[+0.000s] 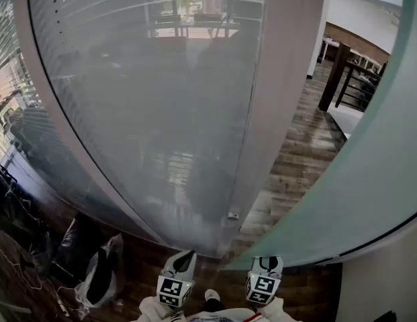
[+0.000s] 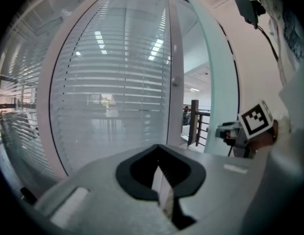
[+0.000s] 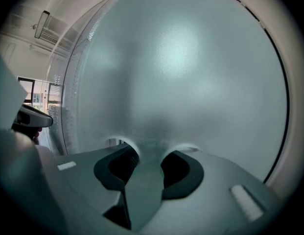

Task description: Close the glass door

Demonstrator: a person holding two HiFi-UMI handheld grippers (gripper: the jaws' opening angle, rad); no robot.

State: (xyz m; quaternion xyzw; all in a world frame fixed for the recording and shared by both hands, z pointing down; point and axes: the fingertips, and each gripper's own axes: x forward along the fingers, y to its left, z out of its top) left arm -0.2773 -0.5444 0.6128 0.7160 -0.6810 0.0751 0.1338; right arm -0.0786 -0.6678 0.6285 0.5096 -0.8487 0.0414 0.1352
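My right claw (image 3: pixel 145 166) stood part-open, close up to the frosted glass door (image 3: pixel 191 72), while my left claw (image 2: pixel 160 173) was pinched shut.

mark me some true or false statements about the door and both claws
1. The pale green frosted glass door sits shut against its frame. False: there is an open gap, and brown wooden plank floor shows through it.
2. The left claw has its jaws together. True.
3. The right claw looks straight at frosted glass. True.
4. The right claw's jaws are pressed together. False: they stand apart.
5. A dark railing stands beyond the opening. True.
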